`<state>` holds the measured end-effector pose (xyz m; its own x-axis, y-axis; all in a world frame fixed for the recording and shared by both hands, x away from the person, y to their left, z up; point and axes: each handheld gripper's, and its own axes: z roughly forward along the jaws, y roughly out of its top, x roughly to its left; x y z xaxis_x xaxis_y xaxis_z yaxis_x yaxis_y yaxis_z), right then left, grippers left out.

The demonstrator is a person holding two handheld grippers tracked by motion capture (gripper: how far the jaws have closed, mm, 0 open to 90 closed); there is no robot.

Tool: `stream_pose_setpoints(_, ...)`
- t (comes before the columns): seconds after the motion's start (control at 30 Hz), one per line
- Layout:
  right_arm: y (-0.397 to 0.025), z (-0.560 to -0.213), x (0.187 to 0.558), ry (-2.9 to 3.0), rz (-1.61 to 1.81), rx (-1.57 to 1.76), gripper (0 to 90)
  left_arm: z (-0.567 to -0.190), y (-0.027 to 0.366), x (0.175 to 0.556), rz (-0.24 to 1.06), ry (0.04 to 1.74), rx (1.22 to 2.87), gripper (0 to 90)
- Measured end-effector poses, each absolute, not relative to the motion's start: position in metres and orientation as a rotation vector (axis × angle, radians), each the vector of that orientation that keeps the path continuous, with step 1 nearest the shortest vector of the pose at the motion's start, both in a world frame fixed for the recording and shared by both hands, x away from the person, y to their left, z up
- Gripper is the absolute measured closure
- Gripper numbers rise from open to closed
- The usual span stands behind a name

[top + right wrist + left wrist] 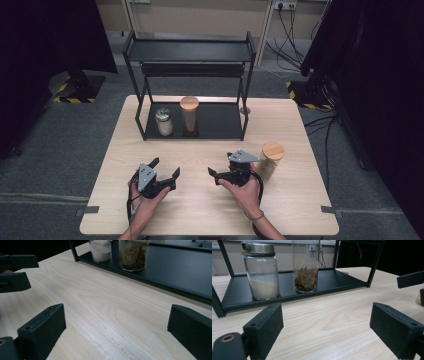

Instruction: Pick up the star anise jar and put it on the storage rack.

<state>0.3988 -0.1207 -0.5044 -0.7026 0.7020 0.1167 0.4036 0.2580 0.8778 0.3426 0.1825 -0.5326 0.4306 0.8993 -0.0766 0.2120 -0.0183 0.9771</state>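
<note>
Right hand-held gripper (223,172) rests on the worktop (300,200), jaws spread wide and empty, the wooden-lidded jar (271,159) just beside it at its right. It should turn square to the glass and grip below the lid. Left hand-held gripper (167,169) waits open and empty. Ahead, the black shelf (220,125) carries two jars, well clear.

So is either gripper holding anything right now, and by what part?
Nothing is held. The left gripper and right gripper both stand open over bare table, with only wood between their jaws.
</note>
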Motion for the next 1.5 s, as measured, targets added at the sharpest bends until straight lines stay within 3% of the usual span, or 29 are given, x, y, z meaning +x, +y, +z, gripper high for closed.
stream_pose_setpoints(1.5,-0.156,-0.496,0.352,2.214,1.418,1.022,2.1,-0.533,0.182,0.343,0.740,1.026,1.518,11.0)
